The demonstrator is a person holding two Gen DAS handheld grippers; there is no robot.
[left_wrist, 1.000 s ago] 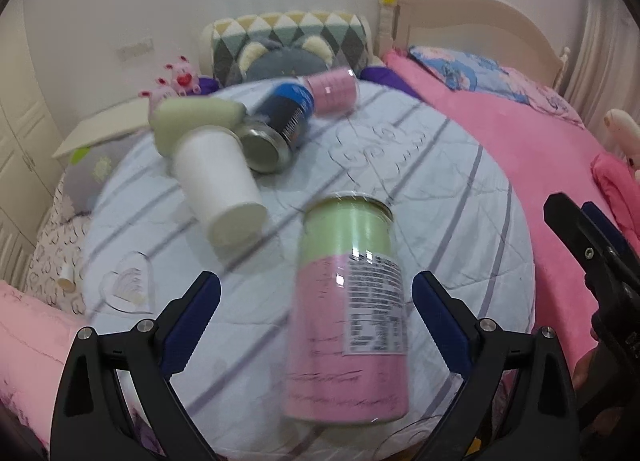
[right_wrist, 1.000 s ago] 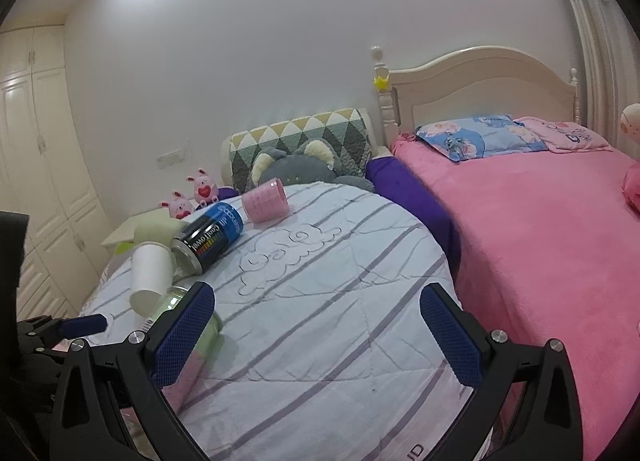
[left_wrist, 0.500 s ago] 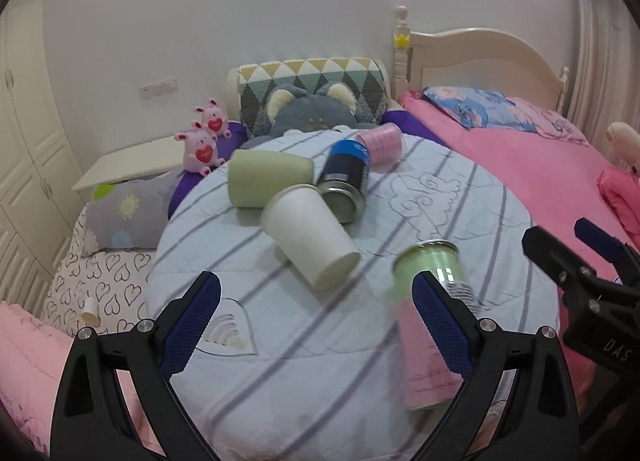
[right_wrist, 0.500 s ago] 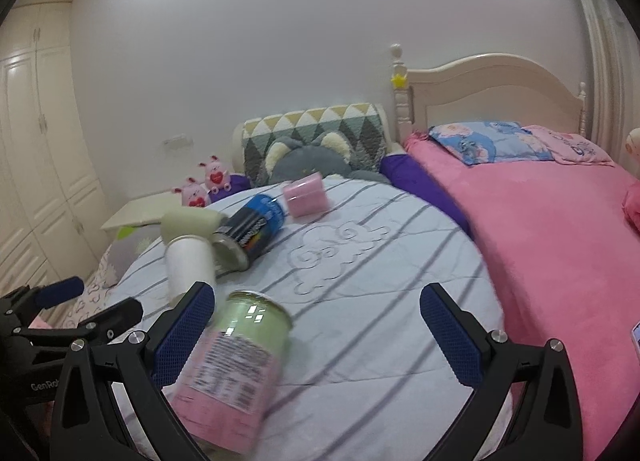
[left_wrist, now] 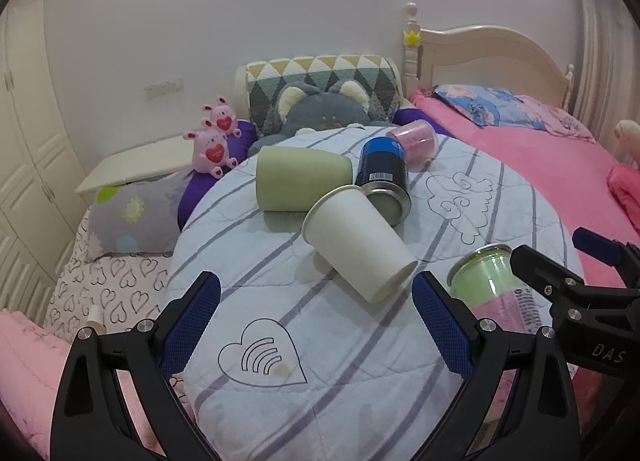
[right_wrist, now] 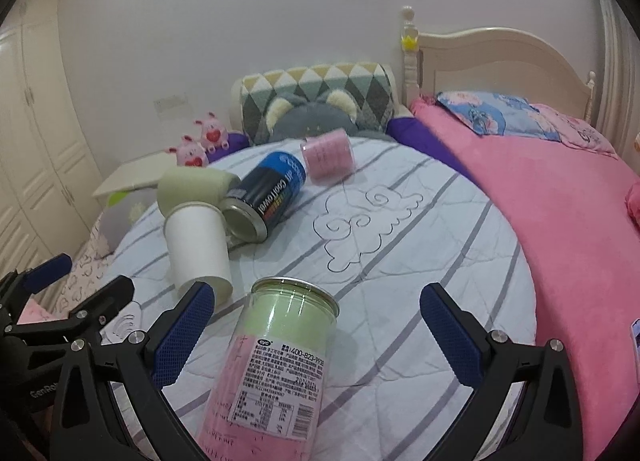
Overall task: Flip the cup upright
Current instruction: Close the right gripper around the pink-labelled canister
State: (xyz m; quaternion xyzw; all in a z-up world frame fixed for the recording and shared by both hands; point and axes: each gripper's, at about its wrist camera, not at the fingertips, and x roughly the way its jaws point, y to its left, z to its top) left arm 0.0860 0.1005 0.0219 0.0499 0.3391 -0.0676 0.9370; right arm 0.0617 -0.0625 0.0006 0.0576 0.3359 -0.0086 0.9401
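A white paper cup lies on its side on the round striped table, also in the right wrist view. Behind it lie a green cup, a dark blue can and a pink cup. A pink and green can stands upright near the front, seen at the right in the left wrist view. My left gripper is open and empty, just short of the white cup. My right gripper is open around the upright can without touching it.
A pink bed with a cream headboard runs along the right. Pillows and plush toys sit behind the table. A heart-print mattress lies low at the left, with white wardrobe doors beyond.
My left gripper has pulled back and left, away from the pink and green can, which now stands free. My right gripper has moved left so the can stands between its fingers.
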